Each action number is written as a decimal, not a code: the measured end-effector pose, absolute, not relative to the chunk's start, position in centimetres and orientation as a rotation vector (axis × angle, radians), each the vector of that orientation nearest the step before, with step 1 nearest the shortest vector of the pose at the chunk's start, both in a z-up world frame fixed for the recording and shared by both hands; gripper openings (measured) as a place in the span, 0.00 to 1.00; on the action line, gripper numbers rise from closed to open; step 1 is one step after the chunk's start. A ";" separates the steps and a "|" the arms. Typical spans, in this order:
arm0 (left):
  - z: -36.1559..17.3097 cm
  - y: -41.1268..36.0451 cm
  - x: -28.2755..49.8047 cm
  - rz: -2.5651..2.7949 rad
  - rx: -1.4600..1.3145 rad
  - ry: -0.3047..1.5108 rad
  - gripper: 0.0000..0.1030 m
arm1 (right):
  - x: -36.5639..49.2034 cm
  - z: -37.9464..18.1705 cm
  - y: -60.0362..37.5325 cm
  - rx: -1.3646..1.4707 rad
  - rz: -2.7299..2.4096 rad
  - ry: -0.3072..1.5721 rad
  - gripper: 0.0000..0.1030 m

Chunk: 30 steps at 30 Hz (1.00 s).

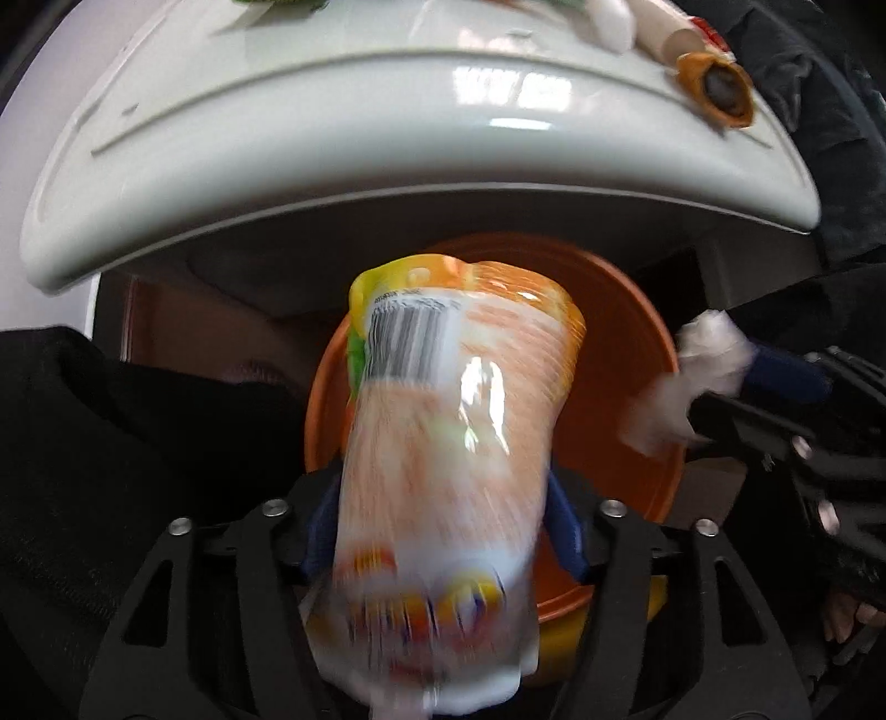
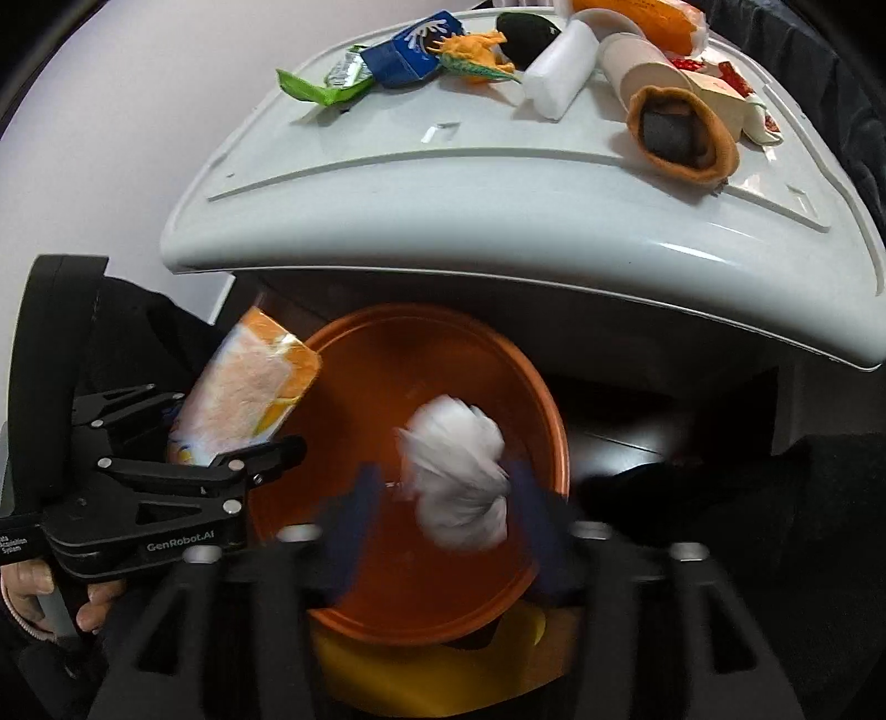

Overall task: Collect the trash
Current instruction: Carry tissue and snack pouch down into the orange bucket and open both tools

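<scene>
An orange-and-white snack packet (image 1: 443,443) with a barcode hangs blurred between the blue pads of my left gripper (image 1: 443,498). The jaws stand a little wider than the packet, so it looks loose. Below it sits a round orange basin (image 1: 626,343). In the right wrist view a crumpled white tissue ball (image 2: 457,476) floats between the blue pads (image 2: 354,520) of my right gripper (image 2: 443,482). A gap shows on the tissue's left side, over the orange basin (image 2: 387,365). The left gripper (image 2: 221,443) and the packet (image 2: 243,399) show at that basin's left rim.
A white rounded tabletop (image 2: 498,210) overhangs the basin. On it lie a green wrapper (image 2: 321,88), a blue carton (image 2: 410,50), an orange toy dinosaur (image 2: 476,50), white foam (image 2: 559,72), a cardboard tube (image 2: 637,61) and an orange cuff (image 2: 681,138). Something yellow (image 2: 415,675) lies under the basin.
</scene>
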<state>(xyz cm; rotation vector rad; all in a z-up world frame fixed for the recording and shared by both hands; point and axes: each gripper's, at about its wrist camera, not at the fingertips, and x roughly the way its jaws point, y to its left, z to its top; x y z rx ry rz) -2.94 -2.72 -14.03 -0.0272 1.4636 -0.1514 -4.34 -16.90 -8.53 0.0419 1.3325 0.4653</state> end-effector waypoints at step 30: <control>-3.3 -3.4 -2.0 -0.135 0.041 0.970 0.85 | 4.5 -2.1 -24.3 0.121 0.226 1.064 0.72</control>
